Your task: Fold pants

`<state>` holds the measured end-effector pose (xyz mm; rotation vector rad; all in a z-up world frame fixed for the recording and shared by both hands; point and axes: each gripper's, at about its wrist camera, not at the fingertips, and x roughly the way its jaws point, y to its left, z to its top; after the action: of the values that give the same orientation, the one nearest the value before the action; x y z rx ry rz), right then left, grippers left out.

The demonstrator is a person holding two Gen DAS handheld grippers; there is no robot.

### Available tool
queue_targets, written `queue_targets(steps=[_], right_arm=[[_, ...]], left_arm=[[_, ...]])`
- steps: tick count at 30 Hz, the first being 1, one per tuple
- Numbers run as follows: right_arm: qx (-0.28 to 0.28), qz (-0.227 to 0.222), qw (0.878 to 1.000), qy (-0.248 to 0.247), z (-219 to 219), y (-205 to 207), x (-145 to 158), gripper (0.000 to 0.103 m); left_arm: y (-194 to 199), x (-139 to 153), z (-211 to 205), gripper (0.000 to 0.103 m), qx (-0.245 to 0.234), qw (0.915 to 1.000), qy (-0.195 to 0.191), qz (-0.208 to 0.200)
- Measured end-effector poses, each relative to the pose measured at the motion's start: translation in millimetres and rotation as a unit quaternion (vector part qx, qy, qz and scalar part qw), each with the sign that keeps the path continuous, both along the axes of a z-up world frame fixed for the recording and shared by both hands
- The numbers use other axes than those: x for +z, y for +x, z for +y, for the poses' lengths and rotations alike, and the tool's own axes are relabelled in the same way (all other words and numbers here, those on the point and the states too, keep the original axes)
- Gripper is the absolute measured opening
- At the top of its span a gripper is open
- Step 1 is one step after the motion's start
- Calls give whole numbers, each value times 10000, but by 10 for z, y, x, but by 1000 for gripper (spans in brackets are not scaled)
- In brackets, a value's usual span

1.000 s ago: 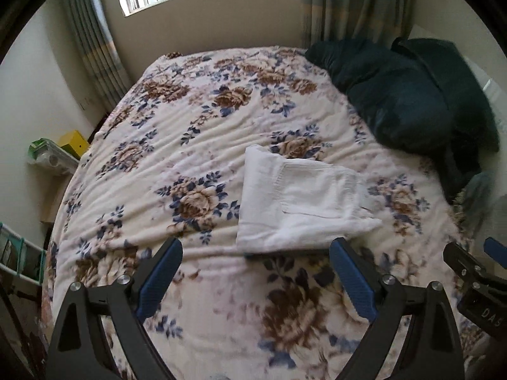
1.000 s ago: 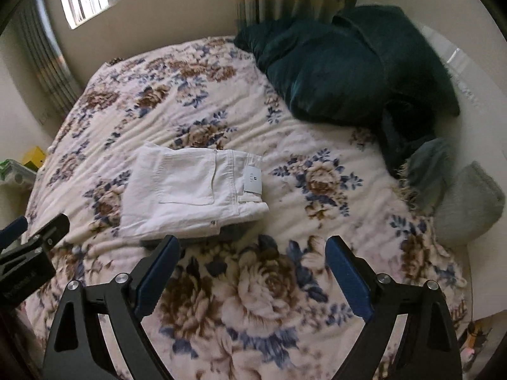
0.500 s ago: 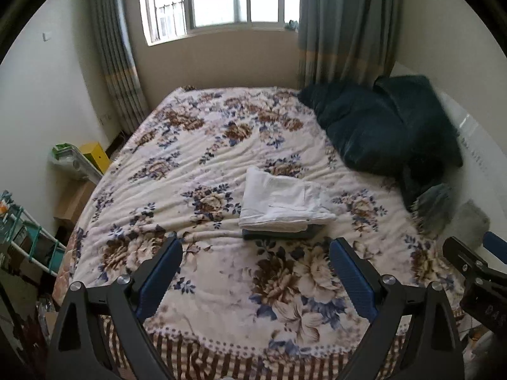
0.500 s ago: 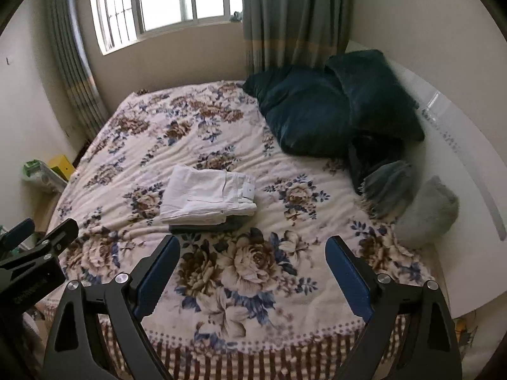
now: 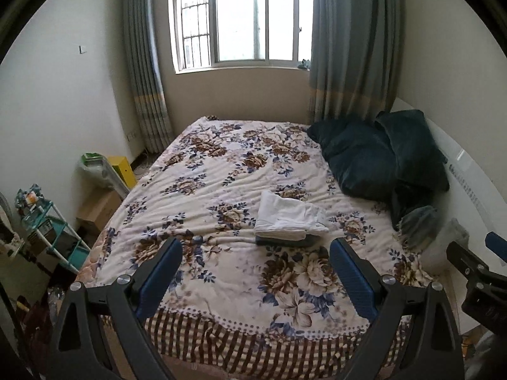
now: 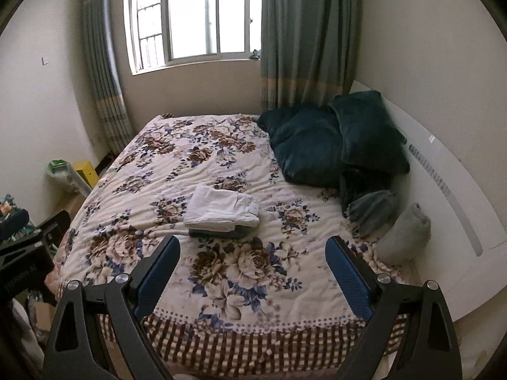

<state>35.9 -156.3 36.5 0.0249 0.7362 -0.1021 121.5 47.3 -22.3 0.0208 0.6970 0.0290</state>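
The white pants (image 5: 290, 218) lie folded in a neat rectangle on the bed (image 5: 221, 190), a little toward the headboard side of its middle and nearer the foot edge than the window end. They rest on top of a darker folded garment (image 5: 283, 241), whose edge shows beneath their near side. In the right wrist view the pants (image 6: 221, 210) sit the same way, the dark garment (image 6: 218, 232) peeking out below them.

The left gripper (image 5: 255, 264) is released: its blue pads (image 5: 160, 274) stand wide apart and nothing lies between them. It is held off the foot edge of the bed, well apart from the pants. The right gripper (image 6: 252, 262) is likewise spread open and holds nothing, its pads (image 6: 347, 274) far apart, also back from the foot edge. Part of the right gripper shows at the right border of the left wrist view, and part of the left gripper at the left border of the right wrist view.

The bed carries a floral blanket with a checked hem along the foot edge. Dark pillows (image 5: 380, 155) are piled at the far right corner against the white headboard (image 5: 469, 190), with a grey throw (image 5: 418, 221) bunched just in front of them. A window (image 5: 244, 19) with curtains (image 5: 351, 47) stands beyond the far edge. On the floor by the left edge are a yellow box (image 5: 122, 167) and a teal rack (image 5: 54, 231).
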Motion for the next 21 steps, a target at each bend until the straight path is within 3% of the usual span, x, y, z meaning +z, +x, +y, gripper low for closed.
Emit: queue_targets(steps=[8,19,21], right_arm=[[200,4,9998,51,125,-444,347,95],[208,65,9997,126,183,-456,419,95],[188,90,9997,151,161,-380,406,95]], left_arm=[[-343,212,28,95,-62,9999,81,-36],[-328,138,50,95,-85,9999,-42,43],[-279,117,48,102,-62,9999,-82,59]])
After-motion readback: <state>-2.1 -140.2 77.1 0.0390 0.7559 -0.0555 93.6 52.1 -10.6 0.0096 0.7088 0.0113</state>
